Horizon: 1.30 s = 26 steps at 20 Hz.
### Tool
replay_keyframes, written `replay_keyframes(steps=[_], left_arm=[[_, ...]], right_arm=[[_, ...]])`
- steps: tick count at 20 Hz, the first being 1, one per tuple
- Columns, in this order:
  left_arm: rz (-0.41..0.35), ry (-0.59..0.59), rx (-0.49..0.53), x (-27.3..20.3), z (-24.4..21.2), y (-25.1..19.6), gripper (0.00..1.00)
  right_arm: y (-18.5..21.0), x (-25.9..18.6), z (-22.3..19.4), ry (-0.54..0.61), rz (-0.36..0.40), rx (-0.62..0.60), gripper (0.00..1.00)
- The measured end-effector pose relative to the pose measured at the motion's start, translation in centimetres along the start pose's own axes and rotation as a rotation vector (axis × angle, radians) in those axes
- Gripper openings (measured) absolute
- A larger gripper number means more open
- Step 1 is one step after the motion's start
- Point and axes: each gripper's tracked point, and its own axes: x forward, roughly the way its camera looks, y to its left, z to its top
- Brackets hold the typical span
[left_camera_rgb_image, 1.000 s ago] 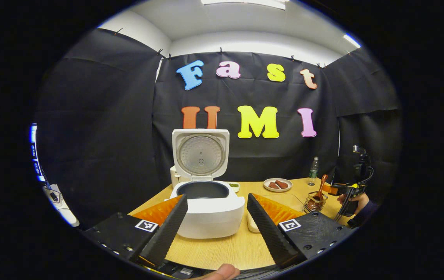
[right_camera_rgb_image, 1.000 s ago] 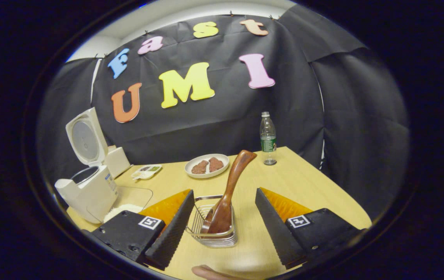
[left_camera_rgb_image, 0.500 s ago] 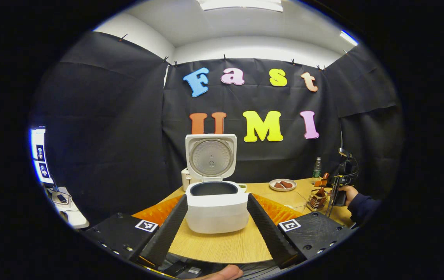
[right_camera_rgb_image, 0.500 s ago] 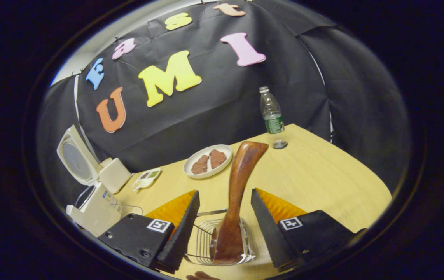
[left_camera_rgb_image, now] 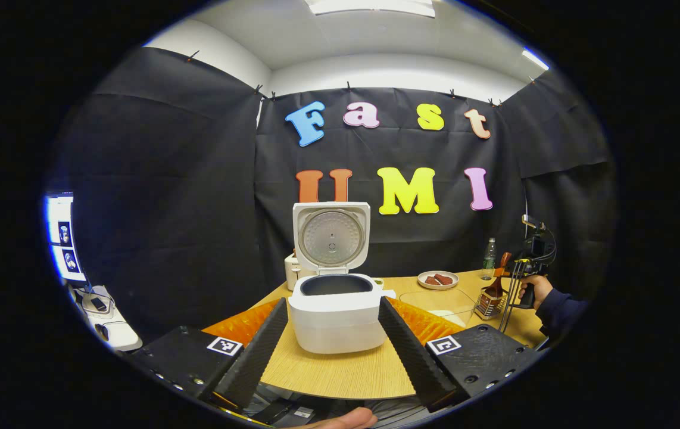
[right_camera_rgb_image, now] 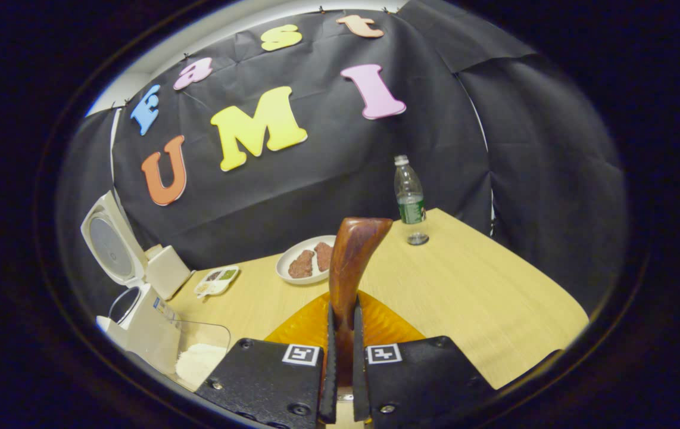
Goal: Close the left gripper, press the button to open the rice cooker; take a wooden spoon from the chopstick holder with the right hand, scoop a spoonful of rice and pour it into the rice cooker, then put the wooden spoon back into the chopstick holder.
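Observation:
The white rice cooker (left_camera_rgb_image: 333, 322) stands on the table with its lid (left_camera_rgb_image: 331, 237) raised and the dark inner pot showing. My left gripper (left_camera_rgb_image: 333, 305) is open and hangs in front of the cooker, a little back from it. In the right gripper view, my right gripper (right_camera_rgb_image: 342, 310) is shut on the handle of the brown wooden spoon (right_camera_rgb_image: 352, 256), which stands upright. The left gripper view shows the spoon (left_camera_rgb_image: 498, 275) still standing in the wire chopstick holder (left_camera_rgb_image: 487, 304). The clear rice container (right_camera_rgb_image: 200, 356) sits beside the cooker (right_camera_rgb_image: 137, 319).
A plate with brown food (right_camera_rgb_image: 305, 263), a water bottle (right_camera_rgb_image: 409, 199) and a small sauce dish (right_camera_rgb_image: 216, 281) stand toward the back of the table (right_camera_rgb_image: 483, 298). A white box (right_camera_rgb_image: 167, 271) sits behind the cooker. A hand in a dark sleeve (left_camera_rgb_image: 545, 298) holds the right gripper.
My right gripper has closed on the spoon handle, where before it stood open around it. The left gripper has drawn back slightly from the cooker and stays open.

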Motion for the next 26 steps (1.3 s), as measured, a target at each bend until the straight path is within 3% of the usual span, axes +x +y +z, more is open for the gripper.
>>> replay_keyframes(steps=[5,8,12,15,26], left_arm=[[0.009,0.007,0.025,-0.3,-1.1,0.9,0.97],[0.031,0.001,0.022,-0.7,-1.1,2.0,0.97],[0.031,0.0,-0.011,-1.2,-1.3,2.2,0.97],[0.039,-0.006,0.001,-1.3,-1.5,2.2,0.97],[0.023,0.016,0.04,-1.5,-3.0,1.9,0.97]], right_arm=[[2.7,-3.8,4.2,-0.125,-0.005,-0.08,0.16],[5.8,-5.9,5.8,-0.187,0.031,-0.115,0.16],[10.4,-7.1,5.1,-0.199,0.096,-0.144,0.16],[12.9,-7.2,4.3,-0.224,0.089,-0.196,0.14],[22.8,-3.0,-8.5,-0.069,0.177,-0.209,0.12]])
